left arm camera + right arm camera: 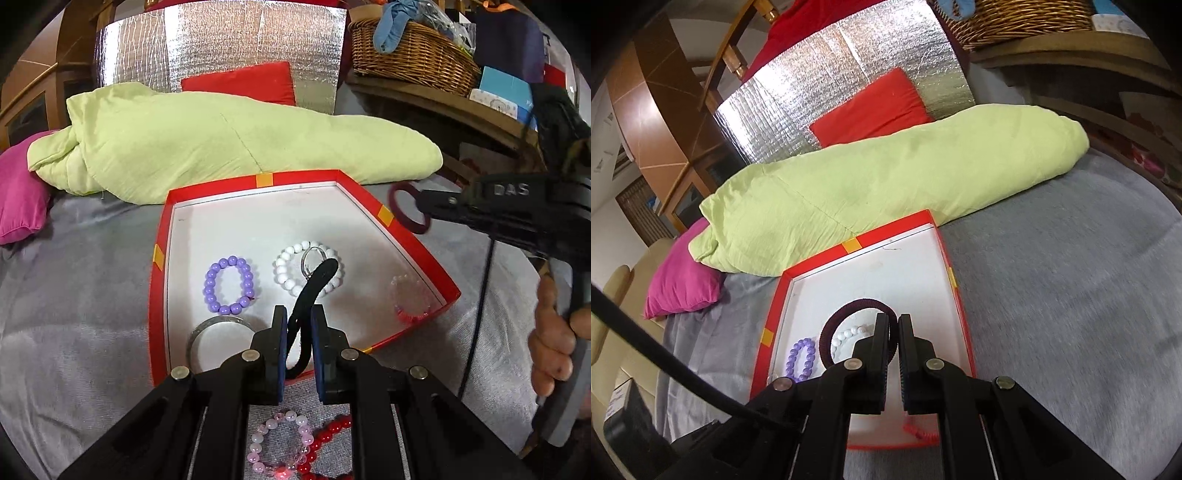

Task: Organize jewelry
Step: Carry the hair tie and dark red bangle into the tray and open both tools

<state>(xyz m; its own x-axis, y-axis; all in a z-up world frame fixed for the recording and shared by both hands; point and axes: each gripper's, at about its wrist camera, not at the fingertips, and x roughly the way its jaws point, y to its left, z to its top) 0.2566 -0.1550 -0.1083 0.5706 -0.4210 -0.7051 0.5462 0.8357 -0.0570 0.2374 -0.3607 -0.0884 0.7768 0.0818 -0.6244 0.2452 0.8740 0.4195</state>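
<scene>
the left wrist view looks forward and down along its gripper [299,328], close over the near edge of the red box [417,240], and takes in the right gripper [424,206] at its right side. the right wrist view looks down along its own gripper [894,325] at the same box [960,302] from the right and rolled to one side. both views share the box, the green quilt [229,144] [886,173] and the grey bedcover [74,295] [1071,295].

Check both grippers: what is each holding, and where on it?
Left gripper pinches a black hair tie at its near end. Right gripper pinches a dark maroon hair tie by its band's right side.
</scene>
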